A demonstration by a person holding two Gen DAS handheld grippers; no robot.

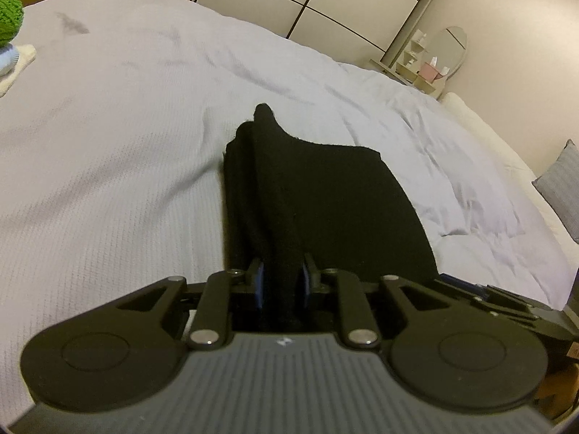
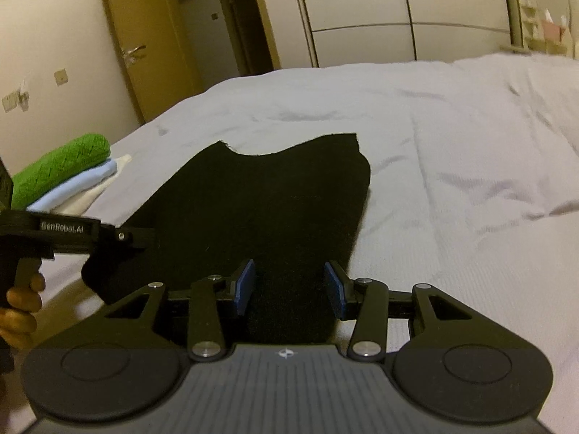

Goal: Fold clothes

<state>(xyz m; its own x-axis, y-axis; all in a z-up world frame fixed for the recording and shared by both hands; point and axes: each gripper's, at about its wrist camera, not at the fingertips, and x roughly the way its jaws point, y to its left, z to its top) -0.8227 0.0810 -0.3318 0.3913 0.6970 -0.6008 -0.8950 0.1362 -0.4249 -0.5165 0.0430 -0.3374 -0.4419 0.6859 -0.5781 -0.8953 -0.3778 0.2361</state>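
Observation:
A black garment [image 1: 325,195] lies partly folded on the pale bed cover [image 1: 108,144]. My left gripper [image 1: 282,278] is shut on a bunched fold of its near edge. In the right wrist view the same garment [image 2: 260,199] spreads ahead. My right gripper [image 2: 287,285] is open, its blue pads [image 2: 244,284] apart on either side of the garment's near edge, not clamping it. The left gripper [image 2: 144,238] shows at the left of that view, gripping the garment's left edge, with the person's hand [image 2: 21,300] on its handle.
A stack of folded clothes, green knit [image 2: 61,170] on light blue and cream, sits at the bed's left edge. It also shows in the left wrist view [image 1: 9,18]. Wardrobe doors [image 2: 362,11] and a room door [image 2: 141,36] stand beyond the bed. A vanity shelf with mirror [image 1: 438,58] is at right.

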